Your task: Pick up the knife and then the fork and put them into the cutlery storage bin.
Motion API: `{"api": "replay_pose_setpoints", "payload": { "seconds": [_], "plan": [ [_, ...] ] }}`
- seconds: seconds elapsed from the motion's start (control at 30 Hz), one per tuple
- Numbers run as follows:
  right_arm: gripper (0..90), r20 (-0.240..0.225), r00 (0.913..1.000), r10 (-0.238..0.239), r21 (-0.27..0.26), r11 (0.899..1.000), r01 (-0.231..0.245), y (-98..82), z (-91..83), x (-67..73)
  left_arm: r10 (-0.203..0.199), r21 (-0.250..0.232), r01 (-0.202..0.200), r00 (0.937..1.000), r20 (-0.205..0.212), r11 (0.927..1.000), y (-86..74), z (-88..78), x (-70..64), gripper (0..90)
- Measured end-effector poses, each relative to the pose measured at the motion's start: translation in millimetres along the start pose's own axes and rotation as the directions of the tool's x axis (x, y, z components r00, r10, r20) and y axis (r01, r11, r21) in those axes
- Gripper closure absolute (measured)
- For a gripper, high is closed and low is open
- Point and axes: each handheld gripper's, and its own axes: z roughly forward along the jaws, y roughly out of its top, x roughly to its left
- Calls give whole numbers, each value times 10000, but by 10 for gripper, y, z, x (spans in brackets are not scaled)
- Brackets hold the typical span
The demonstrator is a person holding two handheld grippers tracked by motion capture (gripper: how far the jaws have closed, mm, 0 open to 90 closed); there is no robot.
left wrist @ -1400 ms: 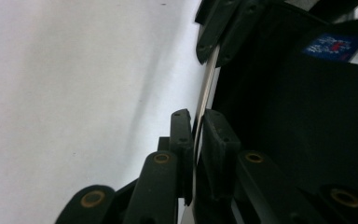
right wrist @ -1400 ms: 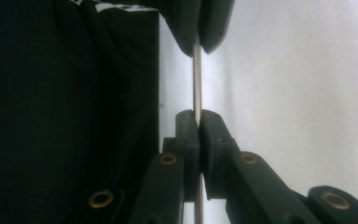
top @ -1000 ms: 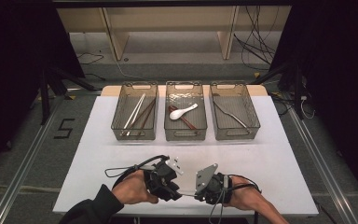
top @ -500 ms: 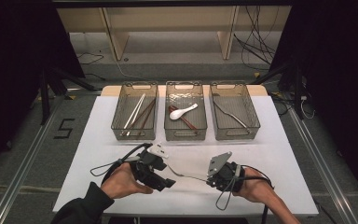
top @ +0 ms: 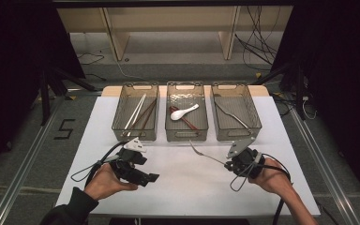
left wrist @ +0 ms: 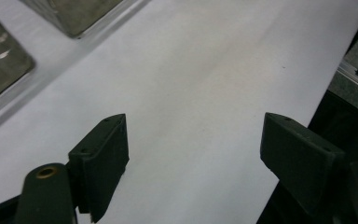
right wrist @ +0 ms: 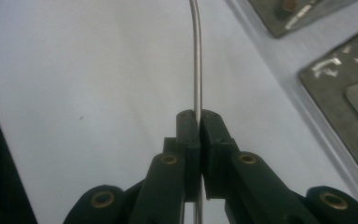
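My right gripper is shut on the handle of a thin metal utensil, which reaches up-left over the white table toward the middle bin. In the right gripper view the steel handle runs straight up from between the closed jaws of the right gripper. At the front left, my left gripper points right. Its jaws have just been opening. In the left gripper view the left gripper stands wide with only bare table between its jaws.
Three clear bins stand in a row at the back. The left bin holds chopsticks. The middle bin holds a white spoon. The right bin holds a metal utensil. Cables trail from both grippers.
The two hands have drawn apart from the table's front centre. The left gripper opened and moved left with nothing in it; the right carried the utensil to the right.
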Motion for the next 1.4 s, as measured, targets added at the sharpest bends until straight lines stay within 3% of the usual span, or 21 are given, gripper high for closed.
{"api": "replay_pose_setpoints", "payload": {
  "seconds": [0.2,0.4,0.6,0.77,1.07,1.17,1.4],
  "plan": [
    [878,394,9972,641,-161,9979,-635,-29,-79,-182,-317,-329,307,9990,-313,9990,-96,-65,74,191],
    [878,773,9916,1035,-401,9941,-1007,9,-132,-324,-400,-300,385,9979,-508,9988,-180,-76,101,170],
    [878,1033,9819,1590,-557,9865,-1539,80,-185,-498,-554,-448,525,9963,-663,9976,-231,-99,125,163],
    [878,1409,9650,2210,-630,9748,-2141,121,-217,-711,-679,-565,635,9946,-786,9964,-281,-118,127,159],
    [878,1879,9272,3240,-728,9460,-3158,196,-192,-1083,-809,-826,725,9914,-1032,9939,-328,-134,106,158],
    [878,2000,9206,3353,-702,9421,-3279,232,-161,-1173,-860,-937,761,9905,-1071,9927,-337,-143,107,157],
    [877,2063,8993,3855,-581,9223,-3820,268,-74,-1346,-904,-937,801,9898,-1105,9924,-351,-155,116,157]
  ]
}}
